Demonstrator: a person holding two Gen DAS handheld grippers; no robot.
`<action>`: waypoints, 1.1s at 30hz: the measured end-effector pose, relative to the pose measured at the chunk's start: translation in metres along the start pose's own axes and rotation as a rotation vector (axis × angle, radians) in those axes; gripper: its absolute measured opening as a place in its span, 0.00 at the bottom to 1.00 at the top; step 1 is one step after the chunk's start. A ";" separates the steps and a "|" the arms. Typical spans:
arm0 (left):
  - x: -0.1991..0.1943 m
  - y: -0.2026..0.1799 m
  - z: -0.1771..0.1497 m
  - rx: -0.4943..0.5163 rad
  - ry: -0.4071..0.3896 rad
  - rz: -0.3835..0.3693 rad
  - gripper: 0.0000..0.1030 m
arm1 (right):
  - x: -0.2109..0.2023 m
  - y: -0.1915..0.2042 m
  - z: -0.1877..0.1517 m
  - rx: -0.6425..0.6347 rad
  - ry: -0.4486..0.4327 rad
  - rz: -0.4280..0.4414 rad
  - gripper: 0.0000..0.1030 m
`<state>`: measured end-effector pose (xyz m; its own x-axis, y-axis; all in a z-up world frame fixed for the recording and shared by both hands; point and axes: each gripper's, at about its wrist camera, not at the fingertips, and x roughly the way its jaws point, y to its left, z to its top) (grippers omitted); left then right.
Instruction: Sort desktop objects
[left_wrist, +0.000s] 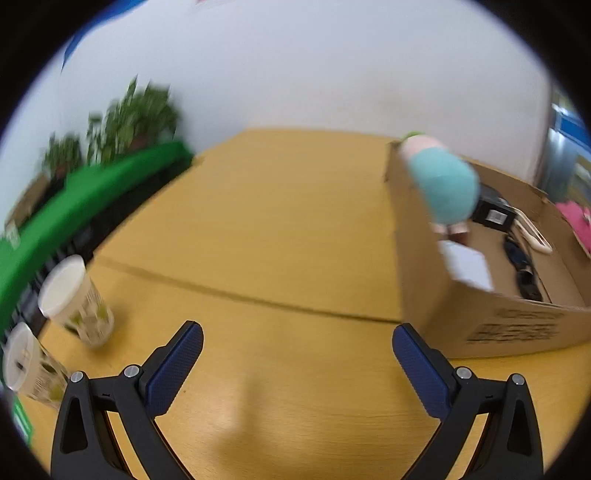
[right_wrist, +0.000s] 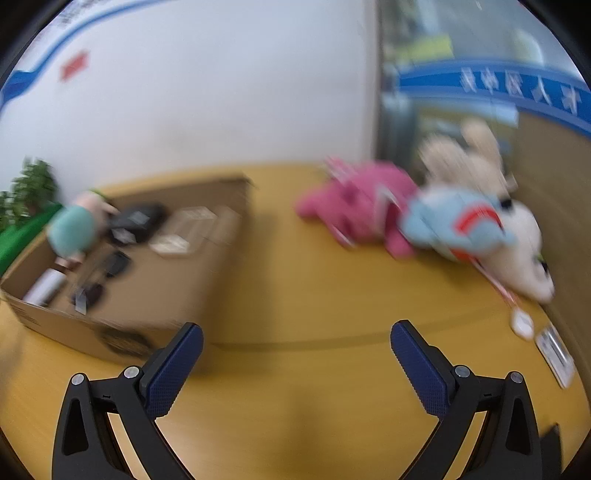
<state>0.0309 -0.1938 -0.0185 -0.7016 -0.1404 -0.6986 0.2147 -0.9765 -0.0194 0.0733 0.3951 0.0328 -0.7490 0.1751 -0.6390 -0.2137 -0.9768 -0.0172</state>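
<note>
Over the bare middle of the desk (left_wrist: 280, 206), the left gripper (left_wrist: 297, 341) and the right gripper (right_wrist: 296, 341) both hover with jaws spread wide and nothing between them. A cardboard box (left_wrist: 417, 258) near the desk's right side already holds a teal plush (left_wrist: 445, 186) and dark small items. Two paper cups (left_wrist: 75, 299) stand at the left edge; a pink plush (right_wrist: 354, 206) and a pale blue-and-white plush (right_wrist: 472, 229) lie toward the far right corner. Sorting looks partly done; next, probably, the right gripper must reach for the pink plush and close on its soft body.
</note>
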 end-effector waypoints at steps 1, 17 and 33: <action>0.011 0.012 0.000 -0.034 0.037 -0.013 0.99 | 0.012 -0.019 -0.003 0.034 0.062 -0.016 1.00; 0.054 0.026 0.005 0.043 0.167 -0.012 1.00 | 0.074 -0.090 -0.036 0.116 0.252 -0.077 1.00; 0.055 0.041 0.003 -0.033 0.167 0.052 1.00 | 0.083 -0.089 -0.030 0.085 0.255 -0.048 1.00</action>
<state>-0.0014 -0.2426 -0.0556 -0.5671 -0.1587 -0.8082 0.2719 -0.9623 -0.0018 0.0491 0.4927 -0.0423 -0.5571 0.1734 -0.8122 -0.3047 -0.9524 0.0056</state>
